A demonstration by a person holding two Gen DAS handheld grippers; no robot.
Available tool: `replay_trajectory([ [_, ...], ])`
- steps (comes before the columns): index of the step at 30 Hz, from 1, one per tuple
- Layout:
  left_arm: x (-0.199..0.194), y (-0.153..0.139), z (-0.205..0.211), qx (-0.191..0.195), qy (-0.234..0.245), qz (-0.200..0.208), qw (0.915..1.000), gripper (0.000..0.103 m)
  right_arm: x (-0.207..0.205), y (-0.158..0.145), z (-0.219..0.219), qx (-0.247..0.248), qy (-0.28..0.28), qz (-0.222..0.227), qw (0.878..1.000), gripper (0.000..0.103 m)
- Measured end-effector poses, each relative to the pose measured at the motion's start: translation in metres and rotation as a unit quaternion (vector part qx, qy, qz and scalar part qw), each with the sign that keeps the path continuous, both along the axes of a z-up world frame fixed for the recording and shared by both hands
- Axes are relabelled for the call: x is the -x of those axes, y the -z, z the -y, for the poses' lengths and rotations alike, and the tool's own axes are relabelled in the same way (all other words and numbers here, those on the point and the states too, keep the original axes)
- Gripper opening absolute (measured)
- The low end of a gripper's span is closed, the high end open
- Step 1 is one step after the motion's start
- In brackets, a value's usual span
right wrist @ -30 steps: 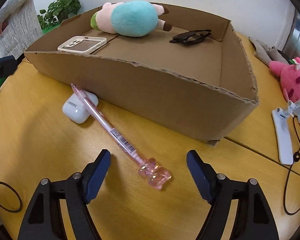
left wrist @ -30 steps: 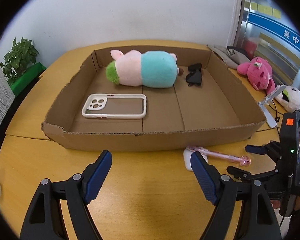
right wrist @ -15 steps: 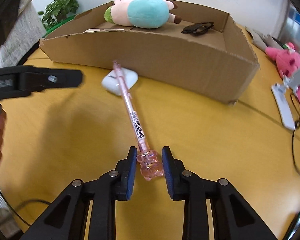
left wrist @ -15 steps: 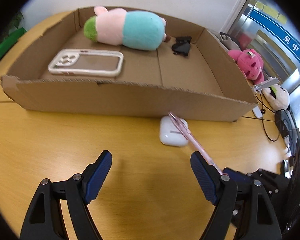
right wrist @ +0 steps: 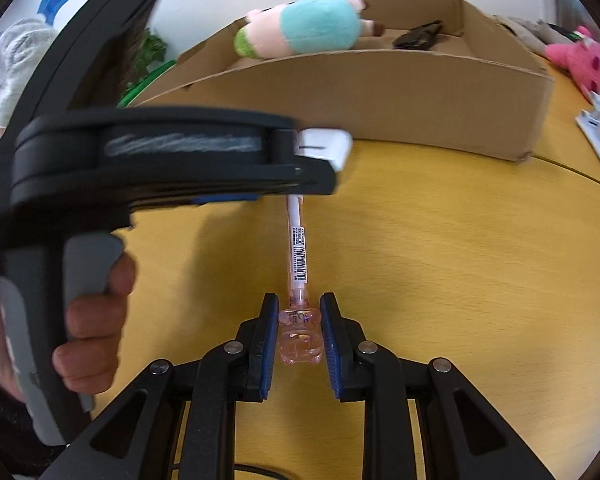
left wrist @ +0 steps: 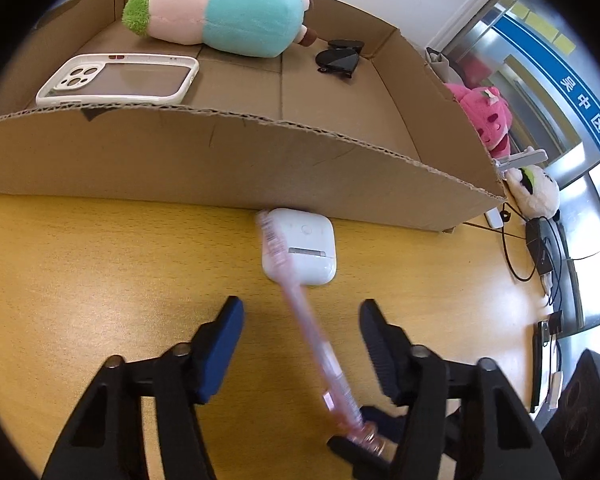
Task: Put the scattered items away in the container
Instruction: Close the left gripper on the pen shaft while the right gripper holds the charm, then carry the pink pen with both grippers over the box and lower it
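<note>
My right gripper [right wrist: 299,320] is shut on the bear-shaped end of a pink pen [right wrist: 296,240], which points toward the cardboard box [right wrist: 380,96]. The pen [left wrist: 300,312] shows blurred in the left wrist view, crossing between my open left gripper's [left wrist: 300,320] fingers. A white earbud case [left wrist: 300,246] lies on the table against the box's front wall [left wrist: 220,160], just ahead of the left gripper. In the right wrist view the left gripper [right wrist: 160,160] crosses in front, partly hiding the case [right wrist: 326,146]. The box holds a plush toy [left wrist: 220,12], a phone case [left wrist: 120,80] and black sunglasses [left wrist: 338,56].
The table is yellow wood [left wrist: 80,280]. A pink plush [left wrist: 488,116], a white plush [left wrist: 534,192], cables and a black device [left wrist: 544,248] lie to the right of the box. A green plant [right wrist: 148,56] stands behind the table.
My left gripper has moved in close to the earbud case and now straddles the pen. My right gripper stays shut on the pen's end.
</note>
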State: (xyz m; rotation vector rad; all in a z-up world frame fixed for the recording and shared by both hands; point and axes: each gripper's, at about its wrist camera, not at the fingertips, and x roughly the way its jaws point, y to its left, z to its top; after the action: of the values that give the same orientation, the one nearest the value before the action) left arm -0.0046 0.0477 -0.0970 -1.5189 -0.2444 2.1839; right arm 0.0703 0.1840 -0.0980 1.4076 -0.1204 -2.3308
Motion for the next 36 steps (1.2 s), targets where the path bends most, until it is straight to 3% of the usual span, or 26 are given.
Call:
replay_trajectory([
  [3, 0.001, 0.004, 0.003, -0.007, -0.001, 0.014, 0.9999, 0.013, -0.004, 0.000, 0.012, -0.008, -0.011, -0.006, 1.000, 0.023],
  [11, -0.008, -0.007, 0.021, -0.031, -0.015, 0.016, 0.9993, 0.010, -0.012, -0.002, 0.031, 0.003, -0.030, -0.004, 1.000, 0.023],
  [23, -0.003, -0.069, 0.042, -0.028, -0.008, -0.062, 0.9977, 0.008, -0.005, -0.037, 0.064, 0.034, -0.046, -0.044, 0.997, 0.023],
  [28, 0.013, -0.101, 0.036, -0.028, 0.011, -0.094, 0.9952, 0.008, 0.004, -0.062, 0.059, 0.044, -0.039, -0.074, 0.996, 0.023],
  [36, 0.056, -0.157, -0.004, -0.022, 0.059, -0.141, 0.9879, 0.009, 0.055, -0.111, 0.033, 0.068, -0.009, -0.114, 0.991, 0.023],
])
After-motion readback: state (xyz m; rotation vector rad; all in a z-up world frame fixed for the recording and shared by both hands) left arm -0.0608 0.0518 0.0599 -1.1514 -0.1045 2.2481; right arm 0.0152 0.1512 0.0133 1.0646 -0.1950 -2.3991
